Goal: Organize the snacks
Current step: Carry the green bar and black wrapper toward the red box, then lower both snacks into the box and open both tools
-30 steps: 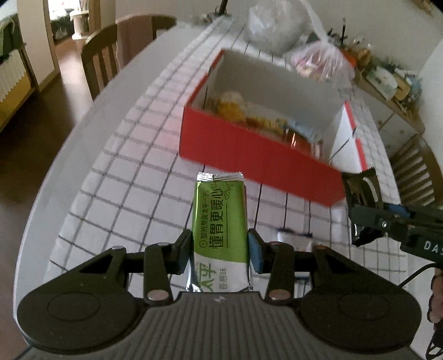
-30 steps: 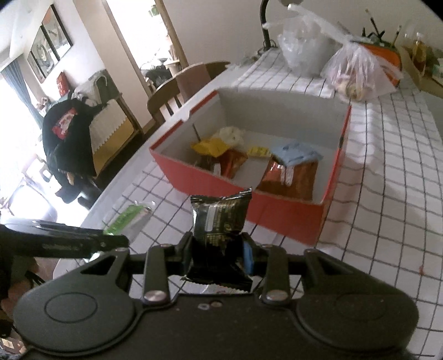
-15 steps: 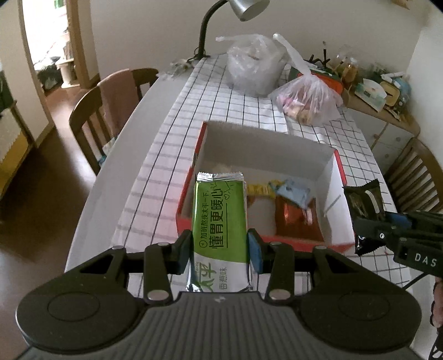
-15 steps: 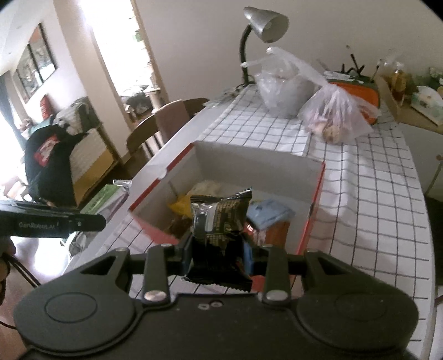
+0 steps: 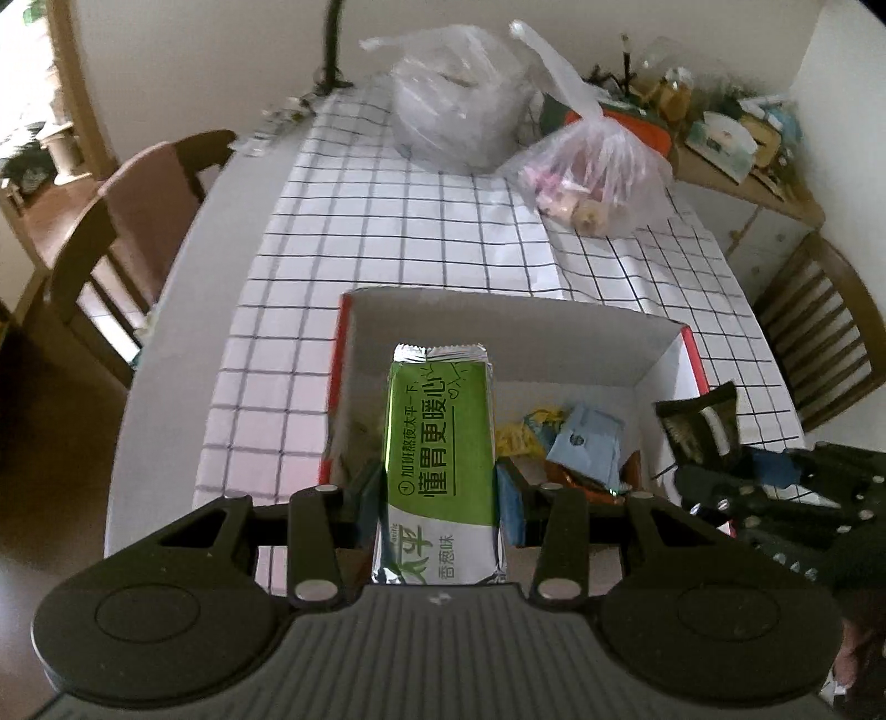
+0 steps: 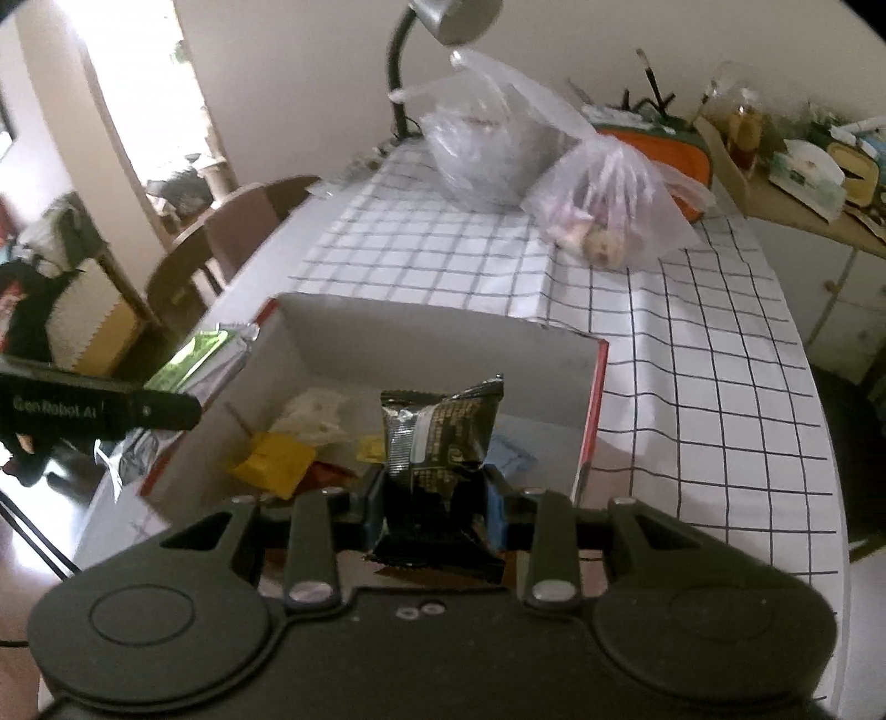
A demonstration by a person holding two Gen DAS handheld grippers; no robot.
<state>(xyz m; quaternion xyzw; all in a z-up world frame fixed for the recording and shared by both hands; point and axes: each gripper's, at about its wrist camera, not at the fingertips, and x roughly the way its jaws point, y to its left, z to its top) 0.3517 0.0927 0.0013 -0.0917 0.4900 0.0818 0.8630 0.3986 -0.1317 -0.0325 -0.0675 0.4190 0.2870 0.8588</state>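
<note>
My left gripper (image 5: 440,493) is shut on a green snack packet (image 5: 440,443) and holds it above the near left part of the open red box (image 5: 509,338). My right gripper (image 6: 434,498) is shut on a black snack packet (image 6: 437,437) and holds it above the near side of the same box (image 6: 437,338). The box holds several snacks: yellow (image 6: 277,462), white (image 6: 313,415) and light blue (image 5: 584,446) packets. The right gripper also shows in the left wrist view (image 5: 720,471), over the box's right wall. The green packet shows in the right wrist view (image 6: 194,360).
The box sits on a white checked tablecloth (image 5: 421,243). Two clear plastic bags (image 5: 459,105) (image 5: 592,171) stand at the far end by a desk lamp (image 6: 448,22). Wooden chairs (image 5: 127,232) (image 5: 819,338) flank the table. A cluttered side shelf (image 6: 786,160) is at the far right.
Both grippers have risen and moved forward over the box, each still holding its packet. The view now looks down into the box.
</note>
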